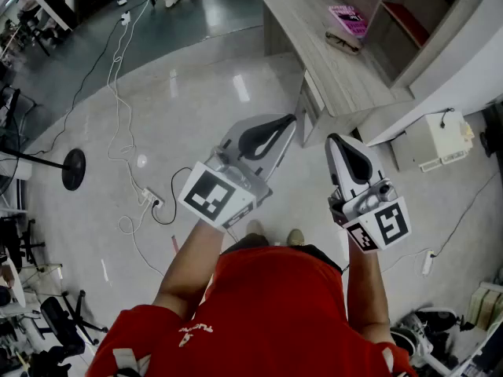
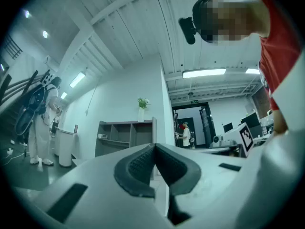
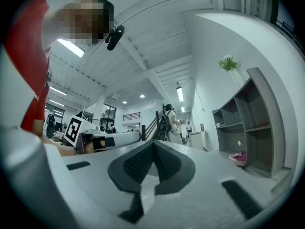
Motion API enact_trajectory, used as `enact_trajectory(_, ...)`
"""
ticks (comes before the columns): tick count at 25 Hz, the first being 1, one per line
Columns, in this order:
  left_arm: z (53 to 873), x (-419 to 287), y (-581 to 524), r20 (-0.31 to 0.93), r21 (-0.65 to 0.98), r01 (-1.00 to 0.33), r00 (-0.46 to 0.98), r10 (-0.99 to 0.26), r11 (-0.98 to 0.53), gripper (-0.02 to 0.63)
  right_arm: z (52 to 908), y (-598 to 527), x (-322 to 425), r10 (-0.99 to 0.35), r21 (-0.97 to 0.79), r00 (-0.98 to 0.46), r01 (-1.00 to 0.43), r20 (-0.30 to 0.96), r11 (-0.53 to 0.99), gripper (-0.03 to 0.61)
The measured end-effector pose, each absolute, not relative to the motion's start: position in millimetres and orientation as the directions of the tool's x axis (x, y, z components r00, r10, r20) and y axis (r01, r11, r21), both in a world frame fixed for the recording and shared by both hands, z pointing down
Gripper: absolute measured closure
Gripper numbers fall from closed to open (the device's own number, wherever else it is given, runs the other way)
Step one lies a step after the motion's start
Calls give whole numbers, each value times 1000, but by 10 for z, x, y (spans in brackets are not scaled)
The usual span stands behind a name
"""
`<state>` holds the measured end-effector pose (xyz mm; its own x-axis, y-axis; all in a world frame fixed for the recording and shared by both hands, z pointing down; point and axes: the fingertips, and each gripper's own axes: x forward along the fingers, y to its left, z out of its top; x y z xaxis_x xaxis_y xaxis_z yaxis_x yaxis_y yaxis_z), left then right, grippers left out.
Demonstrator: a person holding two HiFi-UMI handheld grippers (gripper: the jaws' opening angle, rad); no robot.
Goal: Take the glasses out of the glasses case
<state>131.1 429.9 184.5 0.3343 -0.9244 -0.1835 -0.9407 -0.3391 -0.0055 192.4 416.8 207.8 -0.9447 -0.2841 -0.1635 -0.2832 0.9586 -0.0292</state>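
Observation:
A pink glasses case (image 1: 348, 19) lies on the wooden desk (image 1: 314, 30) far ahead, and dark glasses (image 1: 343, 43) rest on the desktop just in front of it. The case shows again as a pink shape (image 3: 238, 157) at the right of the right gripper view. My left gripper (image 1: 292, 118) is held above the floor, shut and empty, well short of the desk. My right gripper (image 1: 333, 138) is beside it, also shut with nothing between its pads. Both point slightly upward, away from the desk surface.
A shelf unit (image 1: 416, 14) stands on the desk's far side. A white box (image 1: 431, 141) sits on the floor at the right. Cables and a power strip (image 1: 149, 200) trail across the shiny floor at the left, near a round stand base (image 1: 73, 168). People stand in the background.

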Motion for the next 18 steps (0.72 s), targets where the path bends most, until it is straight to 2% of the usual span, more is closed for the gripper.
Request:
enact_trajectory(8, 1849, 1200, 4268, -191, -4, -938, 340, -921, -346, 604, 2063, 4164, 1795, -272, -27, -947, -271, -171, 962, 575)
enact_trajectory(18, 1906, 684, 4368, -194, 4, -939, 338, -921, -345, 603, 2192, 4121, 1485, -321, -40, -936, -319, -146, 947, 575)
